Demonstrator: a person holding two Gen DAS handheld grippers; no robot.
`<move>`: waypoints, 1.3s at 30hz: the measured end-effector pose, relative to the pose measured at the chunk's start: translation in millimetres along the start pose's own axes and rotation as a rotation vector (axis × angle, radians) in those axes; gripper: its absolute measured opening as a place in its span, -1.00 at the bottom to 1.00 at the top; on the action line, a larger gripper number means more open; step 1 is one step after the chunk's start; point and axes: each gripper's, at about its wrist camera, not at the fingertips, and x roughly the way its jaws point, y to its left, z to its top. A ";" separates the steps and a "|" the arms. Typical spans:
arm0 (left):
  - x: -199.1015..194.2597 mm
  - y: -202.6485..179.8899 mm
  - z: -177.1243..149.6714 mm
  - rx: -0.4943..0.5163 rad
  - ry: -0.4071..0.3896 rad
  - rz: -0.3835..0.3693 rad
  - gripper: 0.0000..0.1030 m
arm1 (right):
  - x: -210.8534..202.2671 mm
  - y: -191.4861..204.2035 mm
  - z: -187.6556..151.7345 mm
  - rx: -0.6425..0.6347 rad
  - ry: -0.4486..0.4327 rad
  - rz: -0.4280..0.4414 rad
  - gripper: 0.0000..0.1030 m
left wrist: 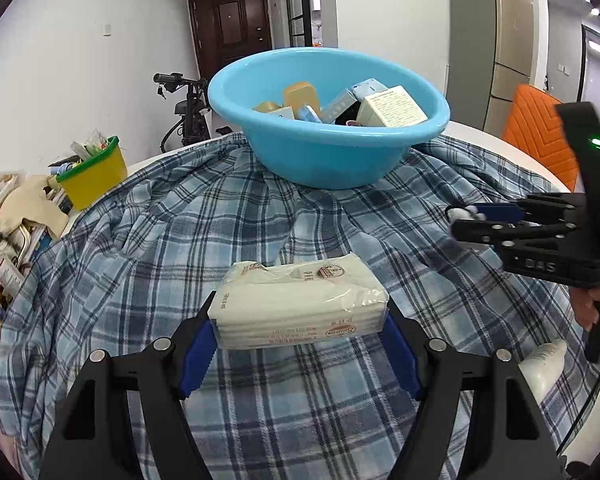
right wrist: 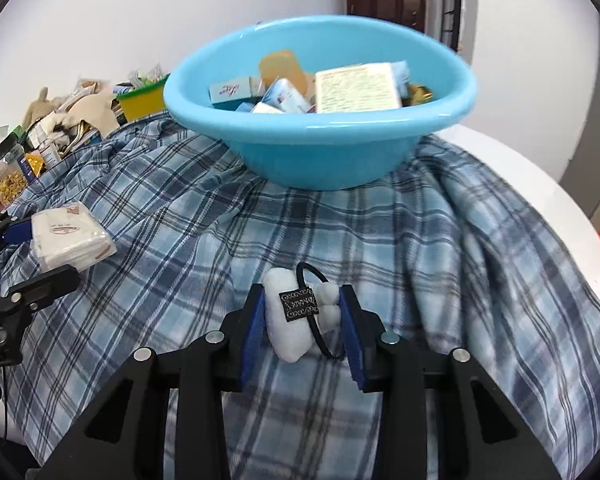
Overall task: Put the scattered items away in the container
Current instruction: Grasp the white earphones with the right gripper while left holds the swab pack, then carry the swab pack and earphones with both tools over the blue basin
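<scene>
Plaid cloth [left wrist: 180,232] under basin [left wrist: 328,160]; left tool [left wrist: 300,328] clamps tissues [left wrist: 296,300], right tool [right wrist: 303,316] a hair tie [right wrist: 300,312]

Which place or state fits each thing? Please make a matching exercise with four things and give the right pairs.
Things:
1. tissue pack
2. white fluffy hair tie
3. cream box with printed text
4. yellow bin with green rim

Places or states:
A. inside the blue basin
B. clamped in the right gripper
C. beyond the edge of the plaid cloth, among clutter
D. between the pads of the left gripper

Pairs: 1-D, 2-B, 3-A, 4-C
</scene>
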 end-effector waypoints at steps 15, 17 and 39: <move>-8.1 -15.2 -11.3 -0.099 0.002 -0.029 0.47 | -38.7 5.6 -48.2 0.070 -0.061 -0.008 -0.32; -8.1 -15.1 -13.1 -0.099 0.006 -0.026 0.47 | -38.4 2.6 -50.8 0.094 -0.059 0.004 -0.32; -26.6 -12.5 22.6 -0.084 -0.053 -0.016 0.47 | -65.5 0.6 -18.9 0.087 -0.150 0.011 -0.32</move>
